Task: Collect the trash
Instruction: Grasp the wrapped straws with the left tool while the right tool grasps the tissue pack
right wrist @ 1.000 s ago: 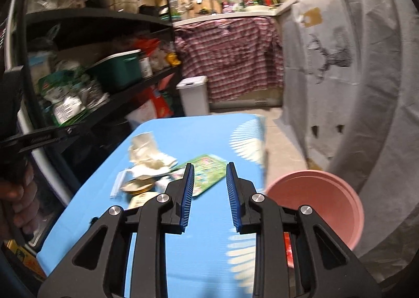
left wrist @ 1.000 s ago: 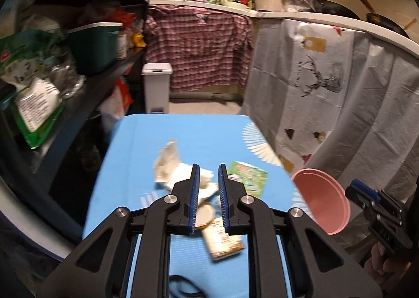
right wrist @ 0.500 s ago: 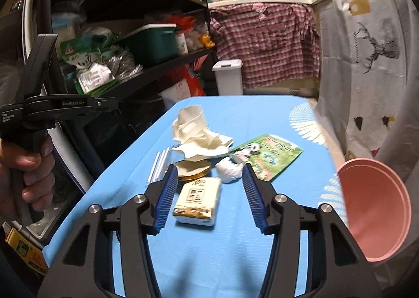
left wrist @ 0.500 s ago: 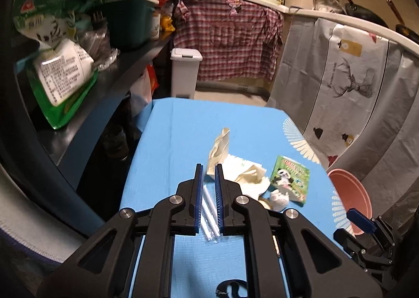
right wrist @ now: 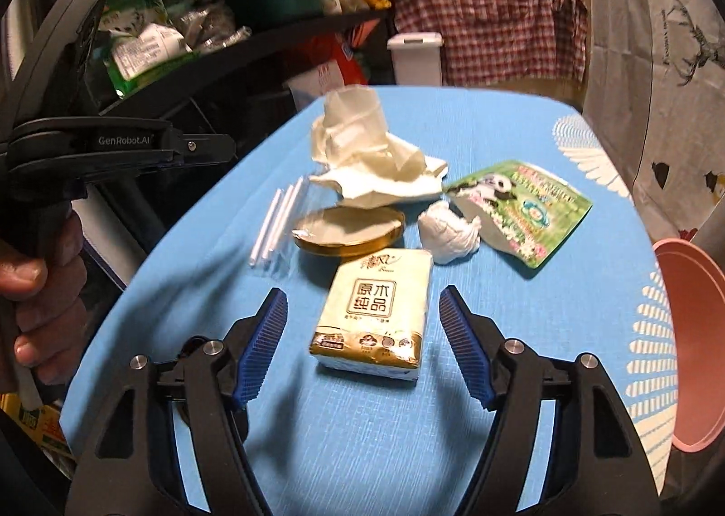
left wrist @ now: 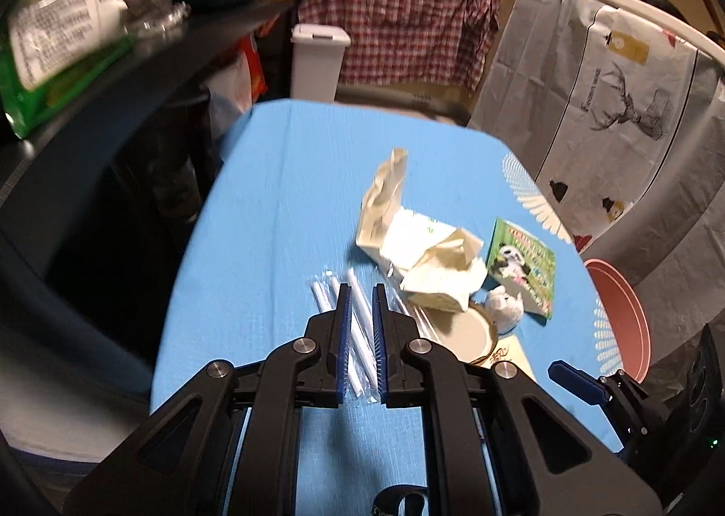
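The right gripper [right wrist: 362, 325] hangs nearest, its jaws just opened wide with the tissue pack [right wrist: 378, 309] lying untouched on the blue tablecloth [right wrist: 498, 425] between the two pads. Just behind the tissue pack sits a gold-rimmed lid [right wrist: 346, 228], and to the lid's right a small white paper wad [right wrist: 448, 235]. Left of the lid lie the wrapped straws [right wrist: 276, 223]. Over these straws the left gripper [left wrist: 359, 321] hovers with its jaws nearly closed; one straw shows in the slim gap, though whether the pads touch it is hard to tell through the blur. Behind the lid rises crumpled cream paper [right wrist: 367, 153], and right of that a green panda pouch [right wrist: 521, 203]. A pink bin [right wrist: 688, 343] stands off the cloth's right edge. Beyond the table's far end stands a white lidded bin [right wrist: 414, 58].
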The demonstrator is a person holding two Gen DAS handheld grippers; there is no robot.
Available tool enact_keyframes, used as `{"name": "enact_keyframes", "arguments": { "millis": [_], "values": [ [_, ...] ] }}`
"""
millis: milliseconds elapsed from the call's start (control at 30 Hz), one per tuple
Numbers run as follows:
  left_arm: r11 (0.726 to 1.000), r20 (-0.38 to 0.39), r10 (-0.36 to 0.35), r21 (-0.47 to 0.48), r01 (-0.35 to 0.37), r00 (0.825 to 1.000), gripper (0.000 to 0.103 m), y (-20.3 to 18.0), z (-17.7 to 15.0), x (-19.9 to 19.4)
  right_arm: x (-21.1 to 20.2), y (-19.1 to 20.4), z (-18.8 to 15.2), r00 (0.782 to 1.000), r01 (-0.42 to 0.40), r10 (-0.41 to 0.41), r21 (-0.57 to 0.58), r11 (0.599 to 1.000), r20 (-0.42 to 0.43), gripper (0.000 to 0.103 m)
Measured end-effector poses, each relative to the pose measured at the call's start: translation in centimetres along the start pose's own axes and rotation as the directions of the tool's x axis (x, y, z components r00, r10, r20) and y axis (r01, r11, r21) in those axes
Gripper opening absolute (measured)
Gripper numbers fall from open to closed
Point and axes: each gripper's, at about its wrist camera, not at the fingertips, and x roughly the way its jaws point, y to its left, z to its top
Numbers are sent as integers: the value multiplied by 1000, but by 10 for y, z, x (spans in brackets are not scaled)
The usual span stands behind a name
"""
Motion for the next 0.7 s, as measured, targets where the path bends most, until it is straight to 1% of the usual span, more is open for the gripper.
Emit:
{"name": "enact_keyframes", "arguments": {
  "millis": [200,233,267,433,600,700],
  "values": [
    [1000,-44,-20,-1,20,999,11,-8,-4,21,14,-7,-2,999,11,-10,9,1000,-47,69],
    [1000,-51,-23,-3,23,998,16,-8,-4,25,16,-7,-2,999,11,-11,11,1000,-53,69],
    [1000,-57,-26,-6,25,998,26,-8,-5,28,18,-9,-2,998,7,-6,15,1000,-63,69],
    [999,-85,-46,-2,46,995,37,-13,-9,41,20,-6,-3,998,4,-4,6,1000,-68,69],
    [998,-120,-48,29,52,992,39,-22,-14,52,23,-7,-1,997,-2,2,12,1000,-75,69],
    [998,-137,-28,57,36,990,39,-26,-17,57,23,-7,-1,997,-2,3,6,1000,-76,69]
  ]
}}
